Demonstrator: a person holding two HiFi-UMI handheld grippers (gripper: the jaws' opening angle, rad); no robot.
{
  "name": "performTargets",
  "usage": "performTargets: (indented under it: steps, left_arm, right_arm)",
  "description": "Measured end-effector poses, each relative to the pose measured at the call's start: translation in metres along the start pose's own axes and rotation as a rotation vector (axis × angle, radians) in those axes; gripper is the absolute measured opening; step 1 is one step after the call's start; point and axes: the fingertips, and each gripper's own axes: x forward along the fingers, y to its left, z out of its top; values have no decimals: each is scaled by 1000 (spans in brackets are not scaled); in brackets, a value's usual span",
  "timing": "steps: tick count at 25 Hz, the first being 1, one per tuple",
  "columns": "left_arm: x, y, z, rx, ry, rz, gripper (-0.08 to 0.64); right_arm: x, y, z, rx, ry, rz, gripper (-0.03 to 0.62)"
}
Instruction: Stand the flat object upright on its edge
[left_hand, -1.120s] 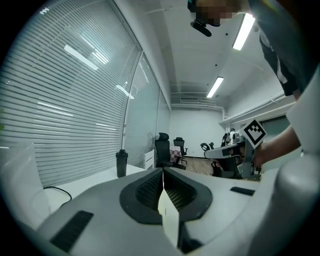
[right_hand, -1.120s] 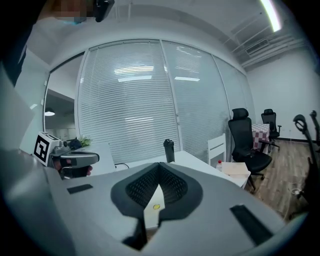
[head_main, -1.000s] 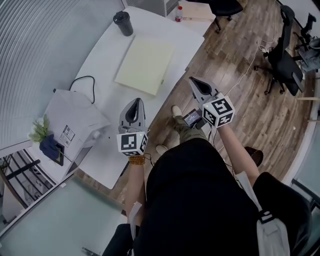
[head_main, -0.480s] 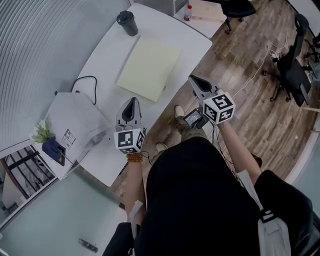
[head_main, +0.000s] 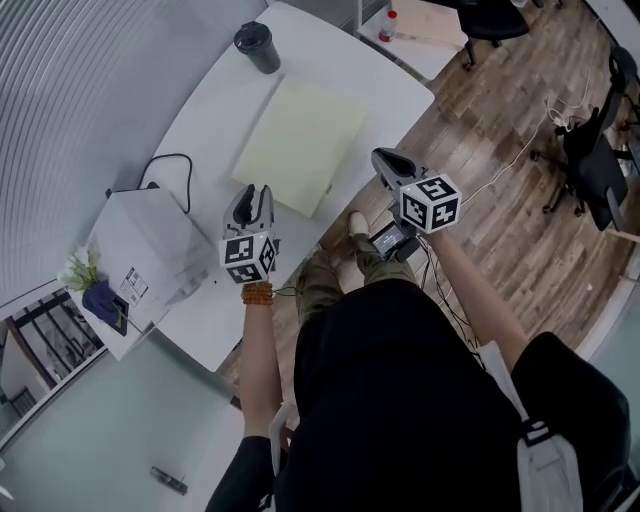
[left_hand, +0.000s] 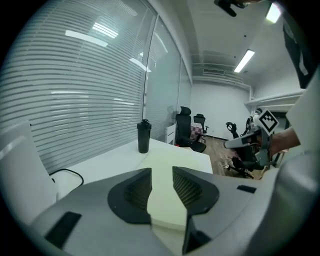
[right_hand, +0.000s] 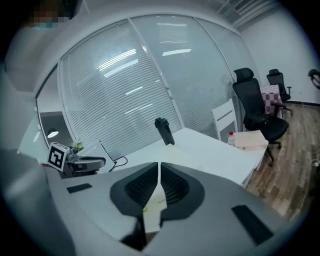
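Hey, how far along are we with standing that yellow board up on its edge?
Done: nothing yet; the yellow board lies flat on the table. In hand: left tongs have just been opening near its near edge, nothing between them; right tongs shut, empty. Remaining: grip, tip upright.

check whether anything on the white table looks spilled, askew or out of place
Nothing looks spilled or damaged. The pale yellow board lies flat, its near corner close to the edge of the table; whether it overhangs cannot be told. The black tumbler stands upright beyond it. The white package sits at the table's near-left end.
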Motion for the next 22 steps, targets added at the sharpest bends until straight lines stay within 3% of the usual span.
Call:
performTargets:
  steps: [3,7,10,13,17,22]
  left_arm:
    - [23,29,-2,-66,27,18,196]
    - [54,55,-12,-102,73,16,209]
    - [66,81,-30,-105,112,67,219]
    - [74,101,-44,-134,121,100,222]
    - [85,99,-67,-197,188,56,229]
    - [75,80,-86,-132,263,27,229]
  right_arm:
    - [17,-6,-17,58,65,-12,9]
    - [39,-13,-34,105,128,-70,9]
    - [53,-8,-43,149,174,-62,20]
    - [73,-4,-49,220,233,5,166]
    - [91,-13,-53,292,284,23,175]
    - [107,-16,-63,305,329,22,176]
